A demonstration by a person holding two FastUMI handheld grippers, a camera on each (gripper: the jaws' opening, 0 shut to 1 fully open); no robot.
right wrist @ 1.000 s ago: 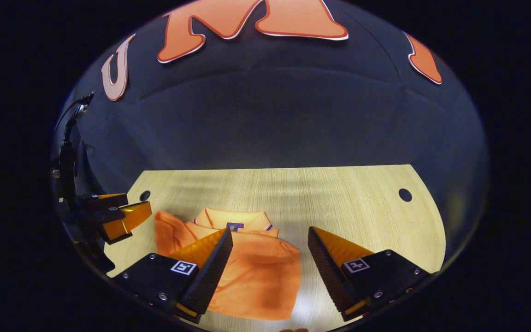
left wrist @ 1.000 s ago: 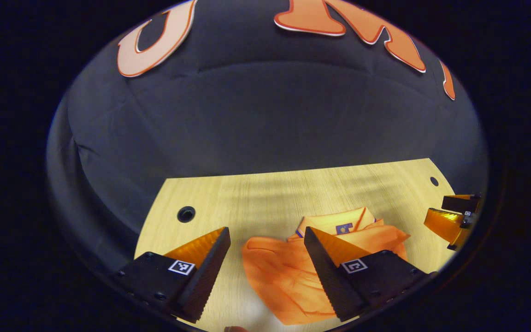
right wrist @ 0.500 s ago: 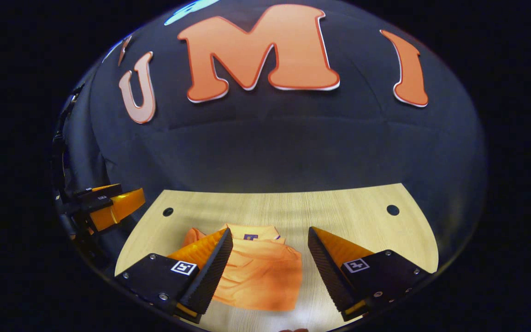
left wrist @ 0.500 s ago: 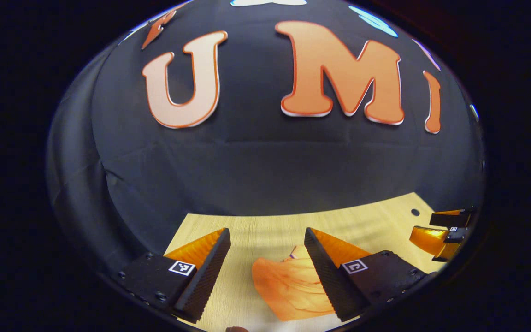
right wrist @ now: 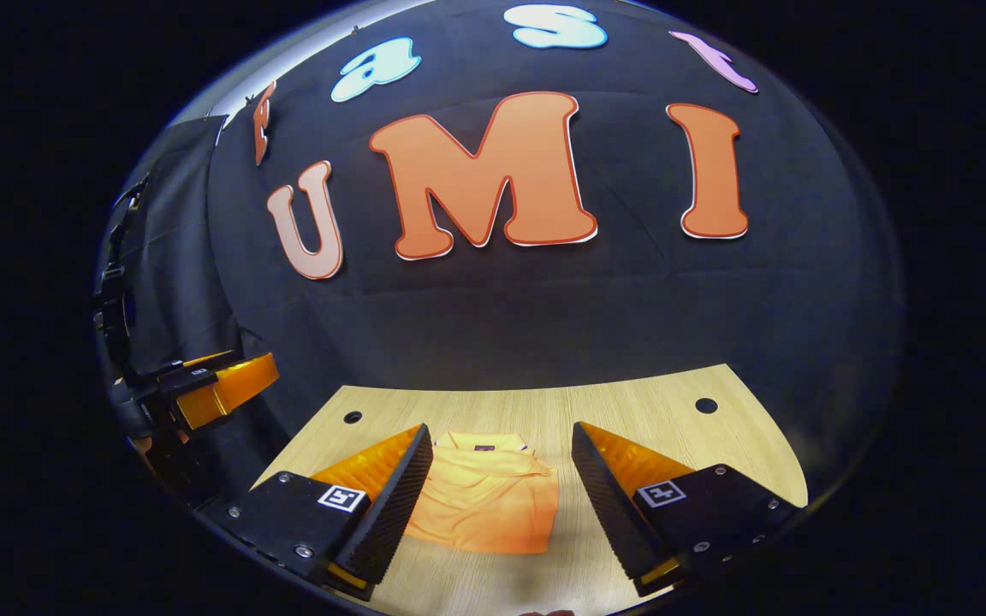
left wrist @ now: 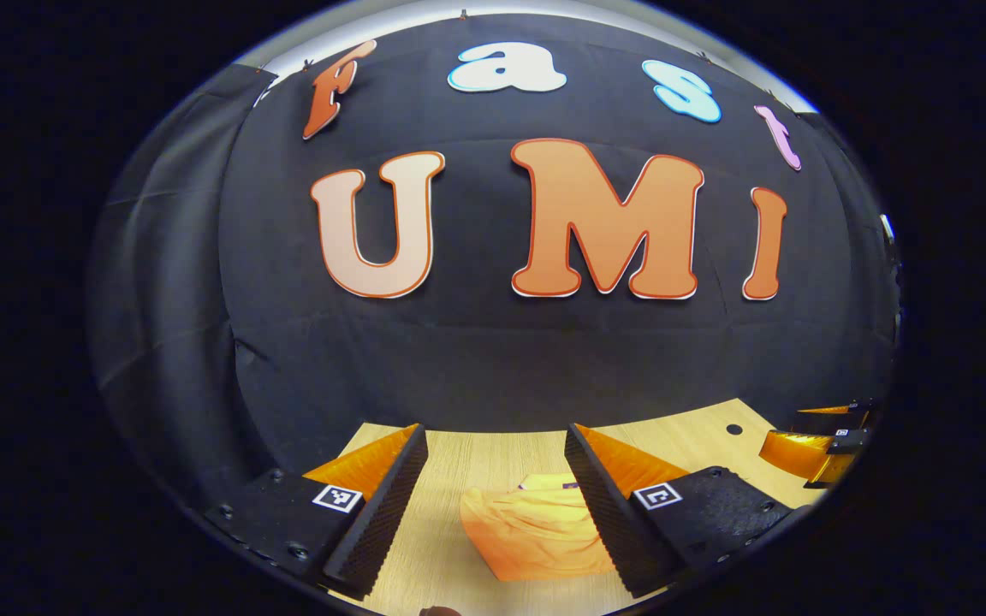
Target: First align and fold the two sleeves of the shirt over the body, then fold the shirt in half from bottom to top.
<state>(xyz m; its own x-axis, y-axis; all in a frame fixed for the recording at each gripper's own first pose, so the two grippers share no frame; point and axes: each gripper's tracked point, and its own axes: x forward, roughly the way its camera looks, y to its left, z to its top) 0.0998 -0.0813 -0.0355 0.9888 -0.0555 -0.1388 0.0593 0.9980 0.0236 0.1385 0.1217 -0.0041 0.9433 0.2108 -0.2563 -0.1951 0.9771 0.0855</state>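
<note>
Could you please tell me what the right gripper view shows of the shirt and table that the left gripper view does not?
The right gripper view alone shows the shirt's collar and two holes in the table, with the left gripper raised at its left. The left gripper view alone shows the right gripper at its right edge, one finger covering part of the shirt. Both show the folded shirt lying on the table, apart from the open grippers.

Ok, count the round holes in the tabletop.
2. In the right gripper view, one hole sits near the table's far left corner, the other hole near its far right corner. The shirt may hide more.
</note>
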